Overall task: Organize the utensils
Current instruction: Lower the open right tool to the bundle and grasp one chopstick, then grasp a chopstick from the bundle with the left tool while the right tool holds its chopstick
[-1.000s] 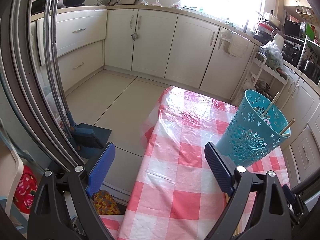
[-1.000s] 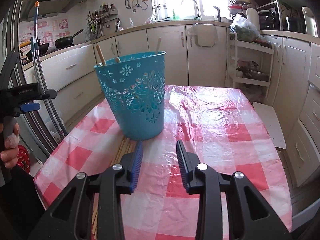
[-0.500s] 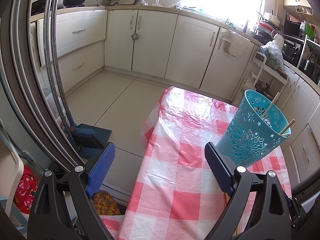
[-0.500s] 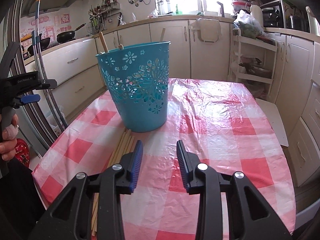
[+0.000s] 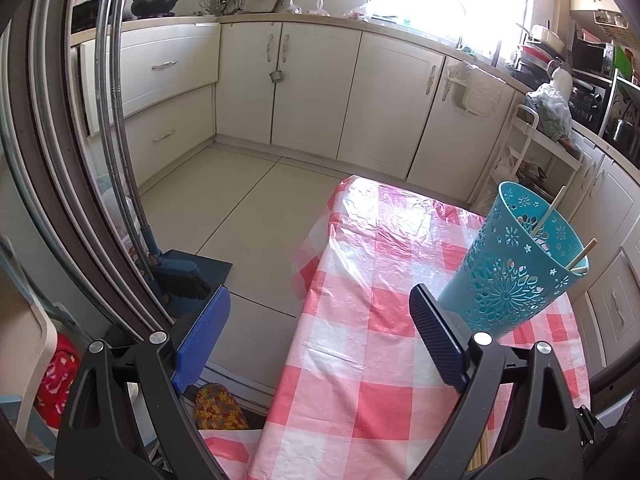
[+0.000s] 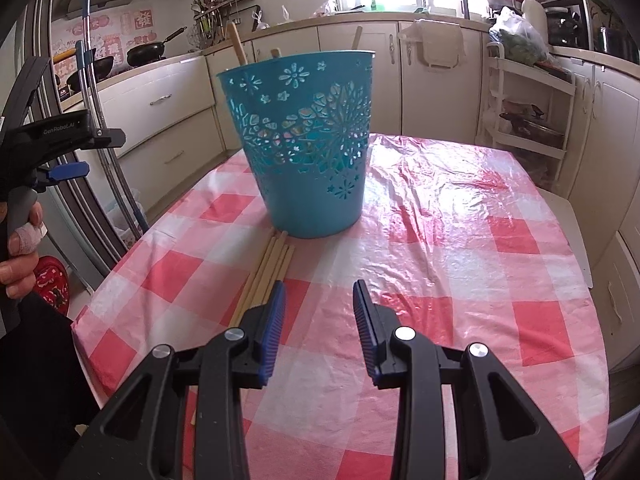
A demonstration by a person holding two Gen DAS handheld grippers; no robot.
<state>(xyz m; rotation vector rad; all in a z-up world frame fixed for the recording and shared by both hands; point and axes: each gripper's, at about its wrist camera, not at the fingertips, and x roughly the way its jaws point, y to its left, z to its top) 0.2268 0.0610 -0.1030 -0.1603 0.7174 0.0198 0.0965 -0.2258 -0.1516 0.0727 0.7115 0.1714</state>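
Wooden chopsticks (image 6: 236, 44) upright in teal basket (image 6: 308, 152); left gripper (image 5: 320, 344) and right gripper (image 6: 320, 332) both apart, empty.

Left gripper (image 5: 318, 344): black triangular-cutout arms, silver pivot screws, blue ribbed pads, white "GenRobot.AI" lettering, grey handle | Right gripper (image 6: 319, 332): same black frame, silver screws, blue ribbed pads | Left hand (image 6: 18, 248): white bandage on one finger, dark sleeve
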